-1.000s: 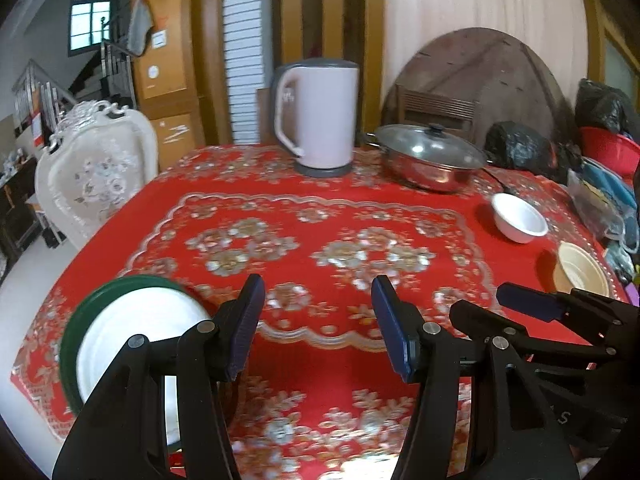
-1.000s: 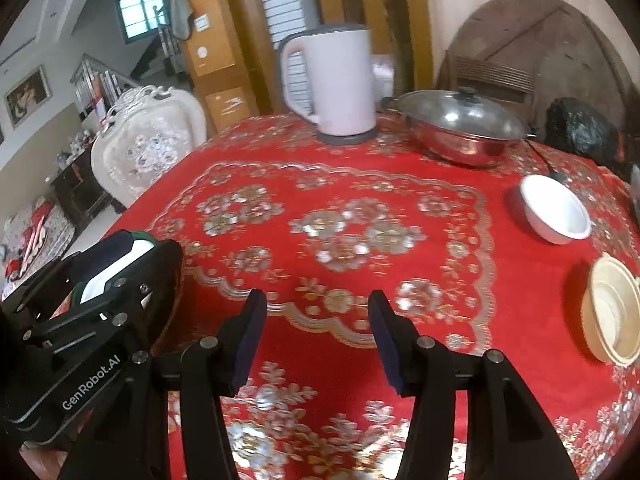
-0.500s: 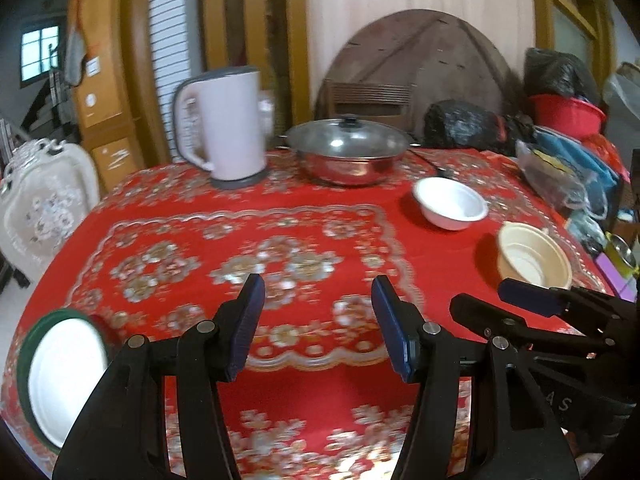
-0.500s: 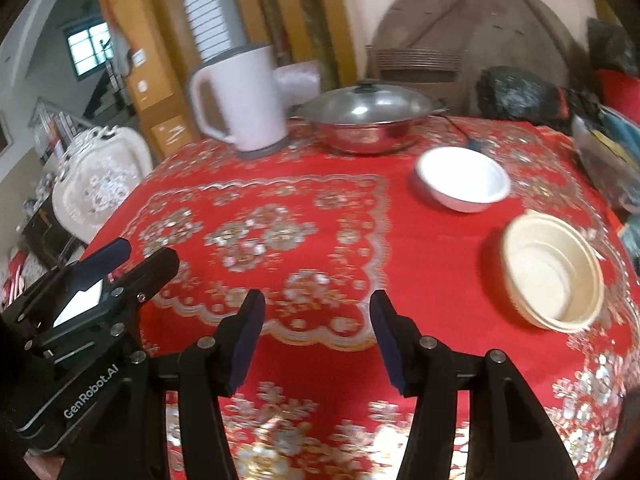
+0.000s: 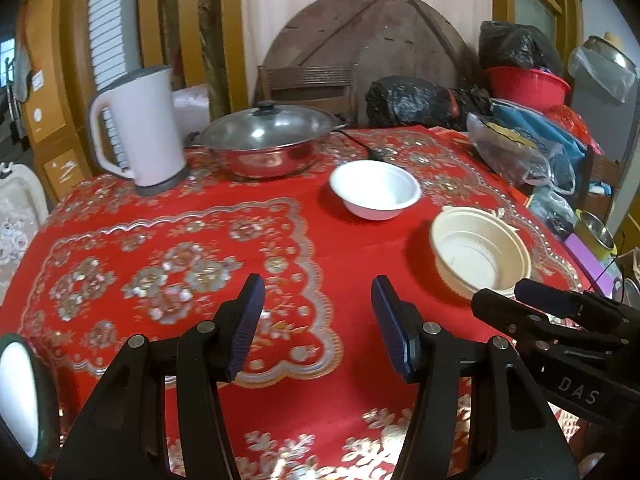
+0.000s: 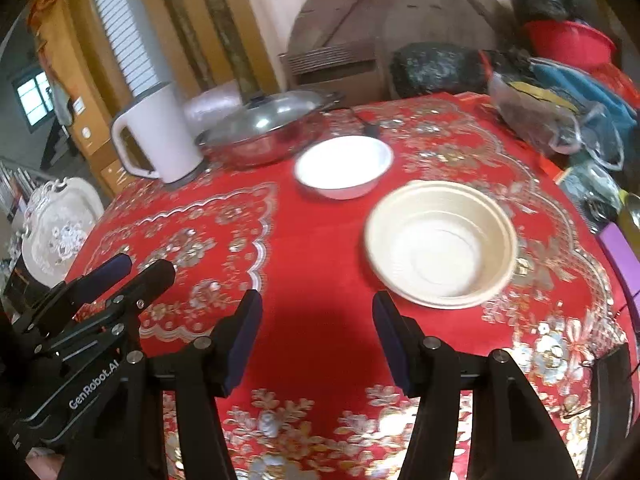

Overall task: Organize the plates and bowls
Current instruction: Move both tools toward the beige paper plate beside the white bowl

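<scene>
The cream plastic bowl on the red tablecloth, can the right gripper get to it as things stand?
Probably yes: the cream plastic bowl lies just ahead of the open, empty right gripper, with only bare red tablecloth between.

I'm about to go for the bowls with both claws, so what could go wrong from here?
1. The cream bowl looks like thin nested bowls; a rim pinch by the right claw might lift only one or flex it.
2. The two claws sit close together; the left claw could bump the right one.
3. The white bowl sits close to the pot and cord plug; reaching could knock them.
</scene>
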`<act>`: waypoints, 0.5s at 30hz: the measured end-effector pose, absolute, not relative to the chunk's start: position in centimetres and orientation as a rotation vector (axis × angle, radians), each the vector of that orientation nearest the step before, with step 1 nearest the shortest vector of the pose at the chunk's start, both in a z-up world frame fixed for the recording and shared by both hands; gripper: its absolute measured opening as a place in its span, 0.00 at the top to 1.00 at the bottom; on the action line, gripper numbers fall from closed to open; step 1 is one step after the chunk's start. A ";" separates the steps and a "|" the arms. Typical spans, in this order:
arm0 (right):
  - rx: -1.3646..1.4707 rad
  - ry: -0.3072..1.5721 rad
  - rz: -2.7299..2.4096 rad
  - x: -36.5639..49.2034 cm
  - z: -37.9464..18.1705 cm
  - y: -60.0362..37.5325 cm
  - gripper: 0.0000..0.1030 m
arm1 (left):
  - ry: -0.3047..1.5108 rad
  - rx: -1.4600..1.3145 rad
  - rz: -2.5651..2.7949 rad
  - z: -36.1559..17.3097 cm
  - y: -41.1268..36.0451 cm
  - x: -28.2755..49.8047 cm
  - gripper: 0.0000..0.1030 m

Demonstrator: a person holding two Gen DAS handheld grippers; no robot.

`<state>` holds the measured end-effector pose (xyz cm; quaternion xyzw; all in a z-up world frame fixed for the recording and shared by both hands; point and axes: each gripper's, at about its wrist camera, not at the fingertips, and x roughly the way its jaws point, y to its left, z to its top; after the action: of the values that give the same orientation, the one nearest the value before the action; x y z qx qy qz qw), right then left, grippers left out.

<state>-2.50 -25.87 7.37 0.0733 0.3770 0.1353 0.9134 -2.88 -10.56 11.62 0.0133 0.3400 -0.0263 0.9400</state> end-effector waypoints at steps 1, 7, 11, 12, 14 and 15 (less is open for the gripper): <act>0.155 0.777 0.270 -2.5 7.3 -26.4 0.44 | 0.696 0.029 -0.060 11.6 -11.0 -2.6 0.46; 0.182 0.776 0.211 -2.1 7.1 -29.2 0.43 | 0.716 0.021 -0.097 11.1 -13.0 -1.2 0.46; 0.207 0.780 0.161 -1.7 6.9 -31.2 0.42 | 0.751 0.004 -0.129 10.7 -14.1 0.2 0.46; 0.214 0.778 0.144 -1.5 6.8 -31.8 0.42 | 0.762 -0.005 -0.145 10.5 -14.5 0.8 0.46; 0.225 0.768 0.105 -1.4 6.8 -32.8 0.41 | 0.781 -0.007 -0.150 10.2 -15.2 1.6 0.46; 0.224 0.764 0.083 -1.2 6.8 -33.3 0.40 | 0.793 -0.008 -0.156 9.9 -15.5 2.1 0.46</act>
<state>-1.21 -33.28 6.83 0.1091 0.3720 0.0405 0.9209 2.08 -15.49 9.95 -0.0041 0.3859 -0.0758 0.9194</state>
